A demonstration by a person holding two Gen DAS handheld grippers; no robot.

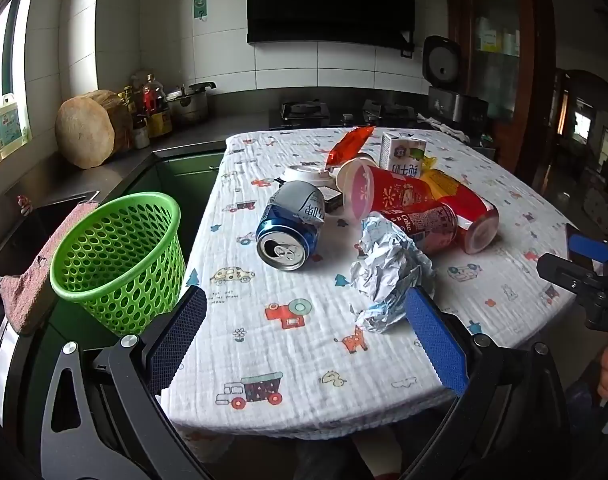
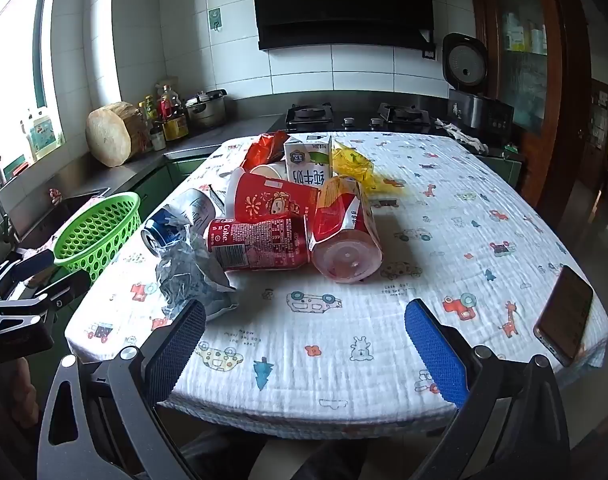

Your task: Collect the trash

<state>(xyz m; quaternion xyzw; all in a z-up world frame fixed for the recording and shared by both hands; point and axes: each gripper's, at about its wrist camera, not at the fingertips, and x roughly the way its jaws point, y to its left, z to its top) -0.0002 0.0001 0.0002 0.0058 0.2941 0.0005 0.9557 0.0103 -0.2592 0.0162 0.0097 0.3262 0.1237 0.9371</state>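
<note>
A: Where do the 2 grippers stand?

B: The left gripper (image 1: 304, 336) hangs over the near edge of the table (image 1: 288, 408) with its jaws spread wide and nothing between them. The right gripper (image 2: 304, 344) is the same: jaws wide apart, empty, above the near edge.

A: And the trash?

B: It sits in a heap toward the far middle of the table. A crumpled foil wrapper (image 1: 387, 272) lies nearest, just beyond the left gripper's right finger. A blue can (image 1: 290, 226) lies on its side at the left of the heap, its mouth facing near. A red Coke can (image 2: 260, 244) lies on its side touching the wrapper, and a red cup (image 2: 343, 236) lies tipped beside it on the right. Behind them stand a milk carton (image 2: 307, 160), a red snack bag (image 2: 266, 148) and some yellow plastic (image 2: 353, 164).

A: Where is the bin?

B: A green mesh basket (image 1: 120, 252) stands off the table's left edge, tilted, apparently empty. A phone (image 2: 565, 314) lies at the near right corner of the table.
</note>
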